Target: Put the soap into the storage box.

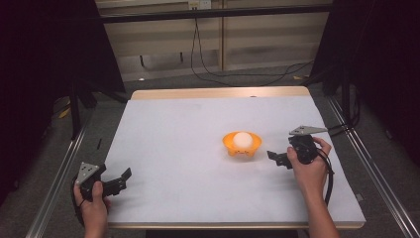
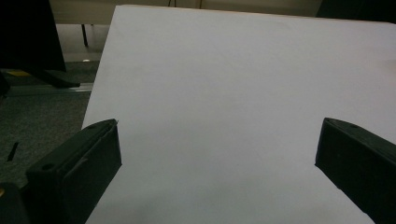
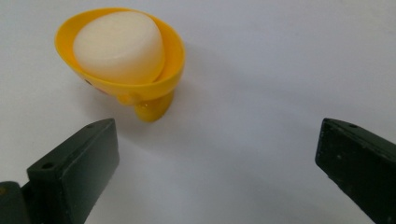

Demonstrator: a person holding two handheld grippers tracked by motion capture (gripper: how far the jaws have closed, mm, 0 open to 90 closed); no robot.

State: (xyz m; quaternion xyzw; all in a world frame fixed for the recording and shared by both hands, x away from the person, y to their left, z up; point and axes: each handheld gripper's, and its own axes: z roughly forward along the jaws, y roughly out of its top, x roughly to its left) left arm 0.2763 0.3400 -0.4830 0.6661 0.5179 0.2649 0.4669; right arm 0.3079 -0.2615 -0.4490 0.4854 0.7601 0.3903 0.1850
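Observation:
A small orange-yellow bowl [image 1: 241,144] stands on the white table cover, right of centre, with a white rounded lump [image 1: 242,139] inside it. In the right gripper view the bowl [image 3: 154,88] sits at the upper left with the white lump [image 3: 119,46] resting in it. My right gripper [image 1: 276,157] is just right of the bowl, low over the table, open and holding nothing [image 3: 217,158]. My left gripper [image 1: 121,179] is near the table's front left corner, far from the bowl, open with bare cover between its jaws [image 2: 217,158].
The white cover [image 1: 198,163] spans the wooden table [image 1: 218,92]. Metal rails [image 1: 59,173] run along both sides. Black cables [image 1: 237,74] lie on the floor beyond the far edge. A dark stand [image 1: 74,99] rises at the left.

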